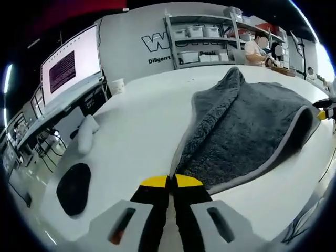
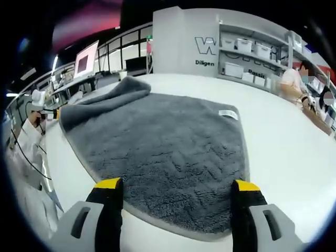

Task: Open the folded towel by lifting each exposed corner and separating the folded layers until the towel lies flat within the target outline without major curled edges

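Grey towel (image 1: 247, 126) spread over the white table (image 1: 142, 126), filling the centre and right of the left gripper view, partly opened: one flap raised and curled over along the right side, a ridge of bunched pile running up toward the upper centre. In the right gripper view, same towel (image 2: 163, 142) across the middle of the frame, mostly flat, white label (image 2: 228, 113) near its upper right edge, a rolled fold at the upper left. No target outline to be made out on the table.

Left gripper (image 1: 171, 182) at lower centre of its view, yellow-tipped jaws closed together, pinching the near hem of the towel, or so it looks; cloth between the tips not clearly visible. Right gripper (image 2: 178, 186) at the bottom of its view, jaws spread wide, straddling the near rounded edge of the towel, nothing held.

Towel lying straight ahead of both grippers. Remaining fold at far left of the right gripper view, beside the other gripper's yellow tip; judged nearer the left gripper, so likely that side's job to draw it outward.

Beyond: dark pad (image 1: 73, 188) lower left, shelving (image 1: 210, 39) with bins at top, monitor (image 1: 71, 63) upper left.
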